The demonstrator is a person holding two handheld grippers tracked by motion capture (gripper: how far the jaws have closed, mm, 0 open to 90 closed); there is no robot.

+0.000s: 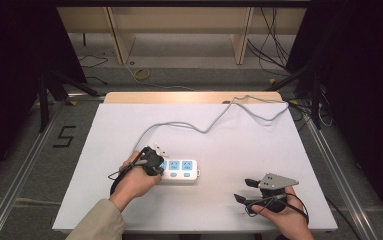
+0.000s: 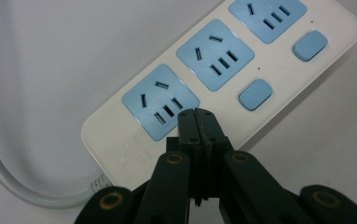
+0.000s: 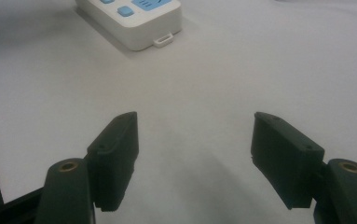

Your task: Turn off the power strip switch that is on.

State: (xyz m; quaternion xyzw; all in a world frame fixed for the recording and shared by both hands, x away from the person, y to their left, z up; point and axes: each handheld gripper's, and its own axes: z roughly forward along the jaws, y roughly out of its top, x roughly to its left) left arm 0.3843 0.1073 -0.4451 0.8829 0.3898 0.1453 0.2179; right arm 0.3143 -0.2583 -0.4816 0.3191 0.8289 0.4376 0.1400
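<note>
A white worktop (image 1: 239, 135) stands on a grey floor (image 1: 24, 165), its pale wooden edge (image 1: 189, 97) showing at the far side. Metal rails (image 1: 16, 175) run along both flanks. A black "5" (image 1: 65, 136) is marked on the floor at left. Beyond stands a light wooden frame (image 1: 179, 22), with loose cables (image 1: 271, 47) trailing below; dark curtains (image 1: 14, 50) close in on both sides.

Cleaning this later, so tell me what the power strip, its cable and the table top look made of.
Power strip: probably hard plastic, smooth glossy white with matte blue socket faces. Cable: looks like flexible grey rubber or PVC, lying in loose curves. Table top: matte white sheet, material unclear.
</note>
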